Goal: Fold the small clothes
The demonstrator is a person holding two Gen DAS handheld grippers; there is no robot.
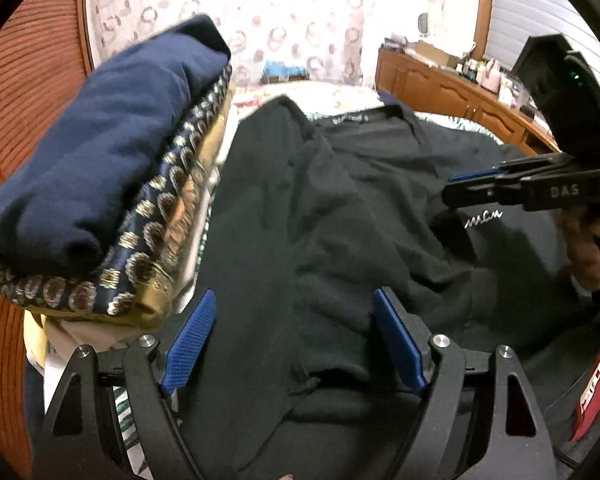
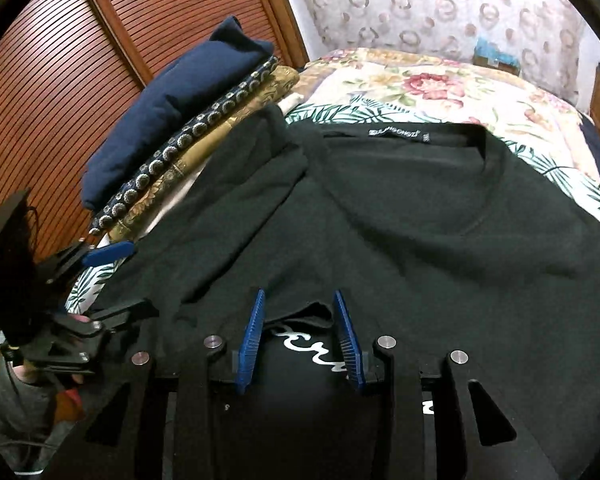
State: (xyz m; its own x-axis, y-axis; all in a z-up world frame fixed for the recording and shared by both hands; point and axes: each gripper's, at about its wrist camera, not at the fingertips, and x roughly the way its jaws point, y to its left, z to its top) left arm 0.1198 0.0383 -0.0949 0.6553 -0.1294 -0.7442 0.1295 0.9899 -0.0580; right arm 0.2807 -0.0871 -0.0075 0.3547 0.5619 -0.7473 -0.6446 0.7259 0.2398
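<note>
Black cloth fills the view — a dark sweatshirt [image 2: 400,220] lies spread on the flower-patterned bed [image 2: 440,84], its neck label facing away, just beside a stack of folded clothes [image 1: 100,184] at its left. Left claw [image 1: 296,340] gapes wide over the rumpled hem, gripping nothing. Right claw [image 2: 300,336] sits narrower — blue pads astride white lettering [image 2: 312,350], not pinching.

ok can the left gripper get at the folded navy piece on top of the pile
Probably yes. The left gripper is open over the black shirt, and the navy piece tops the pile beside it, with nothing between them.
</note>
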